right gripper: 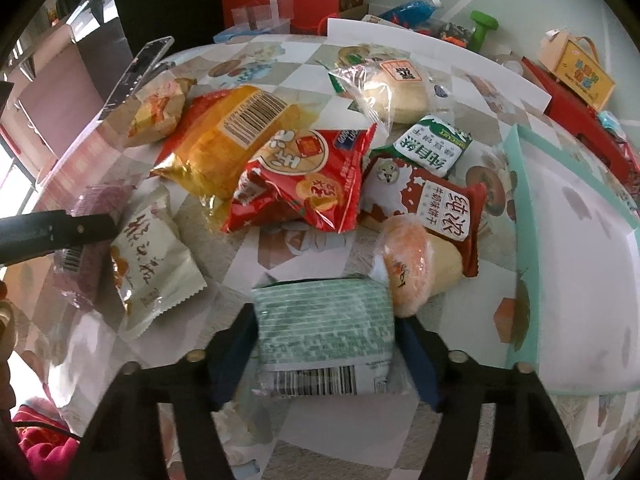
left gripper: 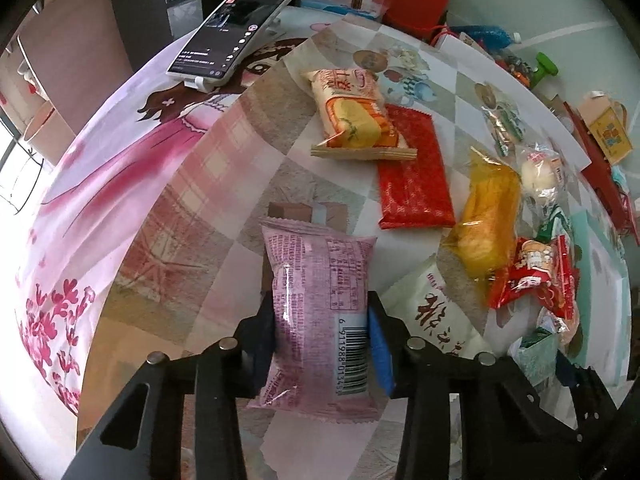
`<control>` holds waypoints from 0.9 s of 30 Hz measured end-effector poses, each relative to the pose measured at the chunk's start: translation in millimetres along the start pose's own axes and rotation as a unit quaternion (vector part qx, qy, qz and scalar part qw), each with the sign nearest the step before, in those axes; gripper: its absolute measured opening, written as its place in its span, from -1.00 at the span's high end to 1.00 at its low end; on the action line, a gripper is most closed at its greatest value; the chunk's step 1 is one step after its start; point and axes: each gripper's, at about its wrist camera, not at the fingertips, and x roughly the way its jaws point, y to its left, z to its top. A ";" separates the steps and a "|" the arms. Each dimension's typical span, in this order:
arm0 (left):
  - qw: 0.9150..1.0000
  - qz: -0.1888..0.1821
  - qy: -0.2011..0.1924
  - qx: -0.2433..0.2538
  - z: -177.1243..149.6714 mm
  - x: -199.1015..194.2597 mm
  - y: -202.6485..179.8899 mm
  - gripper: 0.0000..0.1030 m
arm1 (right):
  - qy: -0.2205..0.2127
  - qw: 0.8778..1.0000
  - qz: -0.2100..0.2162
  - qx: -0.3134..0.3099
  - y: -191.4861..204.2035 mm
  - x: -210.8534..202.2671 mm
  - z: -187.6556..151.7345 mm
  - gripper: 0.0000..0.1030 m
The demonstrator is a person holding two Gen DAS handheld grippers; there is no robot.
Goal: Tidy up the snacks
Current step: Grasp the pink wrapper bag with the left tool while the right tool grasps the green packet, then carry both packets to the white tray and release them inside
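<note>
- Clamping a pink snack packet (left gripper: 320, 312), the left gripper (left gripper: 321, 338) is seen with its blue pads pressed against both long sides of the wrapper; the packet's barcode end is turned toward the camera.
- A green-patterned snack packet (right gripper: 324, 332) is seen between the jaws of the right gripper (right gripper: 325, 354), with both blue pads set against its sides, so it is taken as gripped.
- The red foil packet (left gripper: 414, 176) is taken as the landmark: a yellow-and-orange wafer packet (left gripper: 352, 116) is laid partly over its far end.
- Just right of the red foil packet, an orange-yellow packet (left gripper: 488, 220) is laid, and beyond that a clear-wrapped round bun (left gripper: 538, 176).
- Nearer the camera than the red foil packet, a cream packet with dark lettering (left gripper: 436, 312) is seen just right of the clamped pink one.
- Far left of the red foil packet, a phone (left gripper: 232, 32) is propped on a stand at the edge of the patterned tablecloth (left gripper: 192, 184).
- From the right wrist view, a pale tray with a teal rim (right gripper: 516, 208) is seen at the right of the snack pile.
</note>
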 end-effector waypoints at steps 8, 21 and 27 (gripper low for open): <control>1.000 -0.011 -0.022 0.013 2.4 -10.9 -9.4 0.21 | -0.020 0.999 0.027 0.008 4.2 -17.7 -1.9 -0.25; 0.997 -0.023 -0.065 0.022 3.1 -34.8 -16.4 0.21 | -0.099 0.992 0.076 0.013 1.7 -69.1 1.9 -0.17; 0.996 -0.029 -0.081 0.033 1.8 -43.9 -27.7 0.21 | -0.111 0.990 0.079 0.020 -8.6 -77.7 4.6 -0.17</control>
